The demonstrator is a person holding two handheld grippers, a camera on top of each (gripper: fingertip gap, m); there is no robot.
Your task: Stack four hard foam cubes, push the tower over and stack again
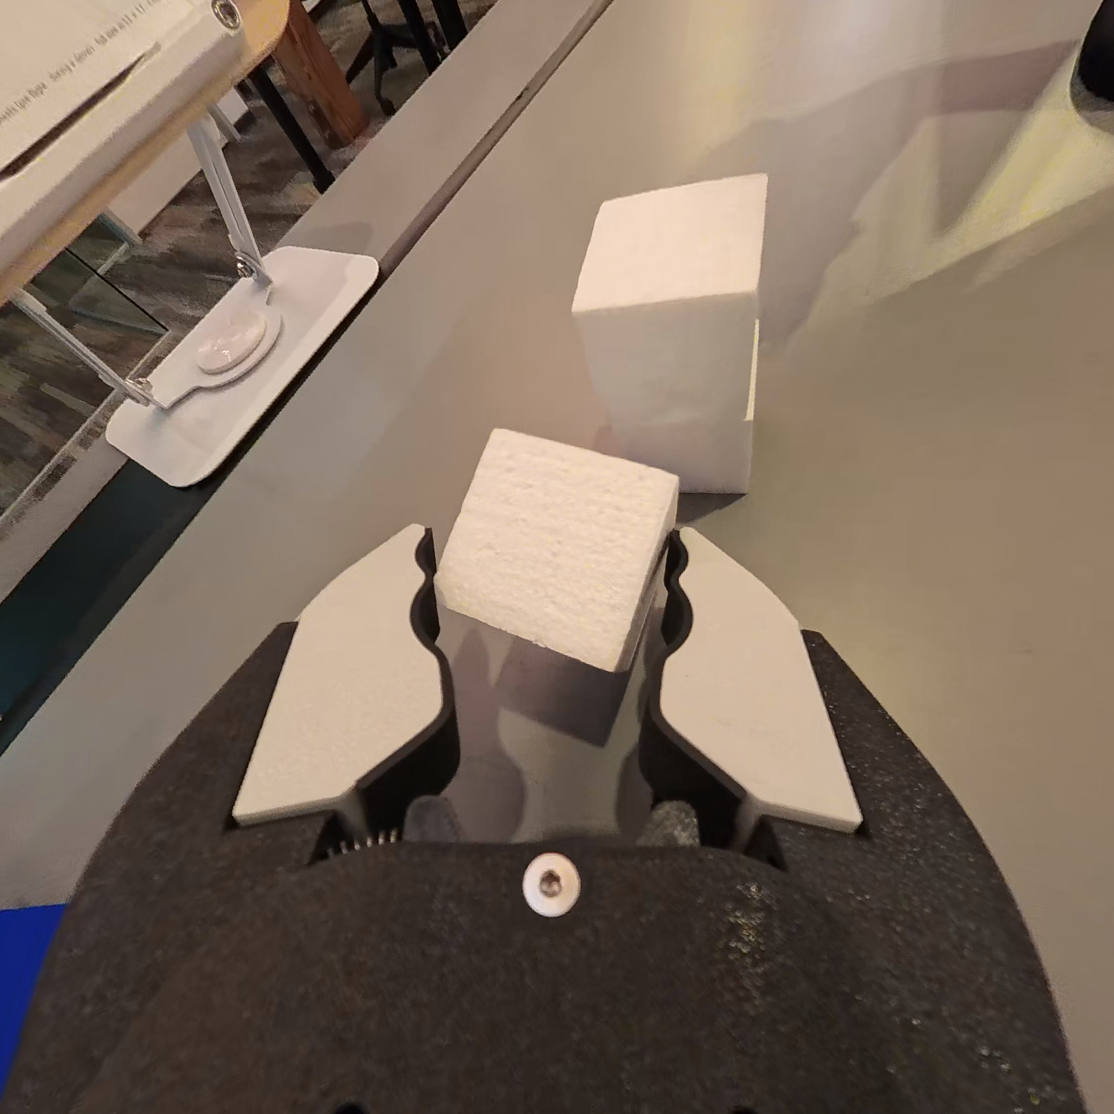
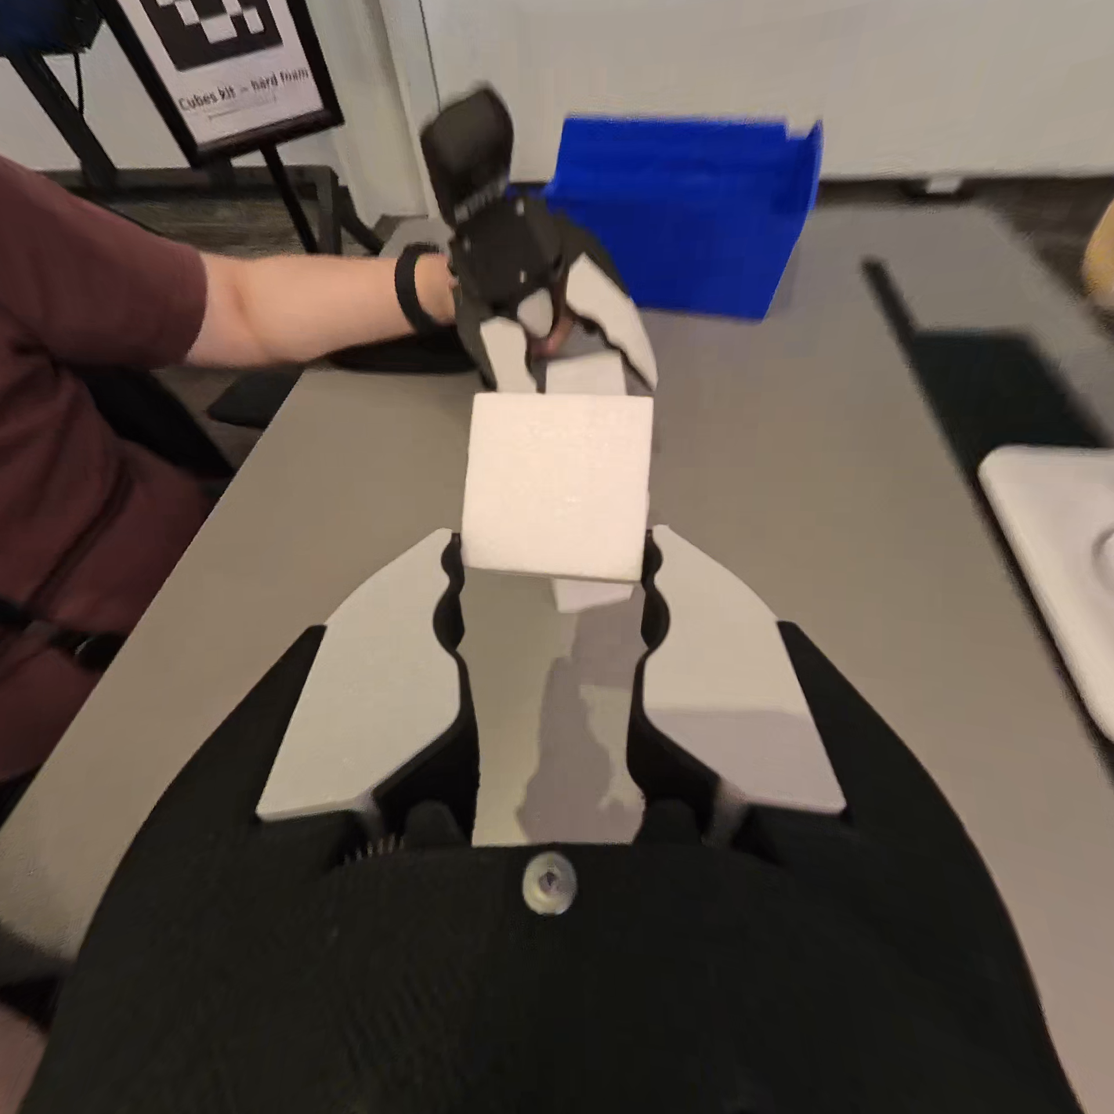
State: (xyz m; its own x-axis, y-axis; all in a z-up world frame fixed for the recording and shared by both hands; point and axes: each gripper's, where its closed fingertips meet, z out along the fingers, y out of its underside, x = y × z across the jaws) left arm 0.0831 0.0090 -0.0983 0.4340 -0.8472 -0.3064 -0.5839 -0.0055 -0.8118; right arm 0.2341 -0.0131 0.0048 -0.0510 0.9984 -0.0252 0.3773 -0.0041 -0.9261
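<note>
The left gripper (image 1: 551, 536) pinches a white foam cube (image 1: 551, 566) between its two grey fingers (image 1: 361, 663); the cube is tilted and is lifted above the grey table (image 1: 904, 603), with its shadow under it. Farther ahead and a little to the right, a stack of two white cubes (image 1: 669, 325) stands on the table; a thin seam separates the upper one from the lower one, and the held cube is just near it but does not touch it. At the far left a white lamp base (image 1: 241, 374) rests on the table edge.

In the right wrist view, the right gripper (image 2: 551, 548) pinches another white cube (image 2: 557, 488) at its fingertips; this cube is also above the table, and a further white piece (image 2: 588, 594) shows just under its right corner, but I cannot tell what it is. Beyond it, the left gripper (image 2: 572, 374) appears blurred with its own cube (image 2: 582, 377) between its fingers; a bare forearm with a black wristband (image 2: 413, 295) holds it. A blue bin (image 2: 681, 211) stands far behind; a framed sign (image 2: 241, 66) stands at the far left.
</note>
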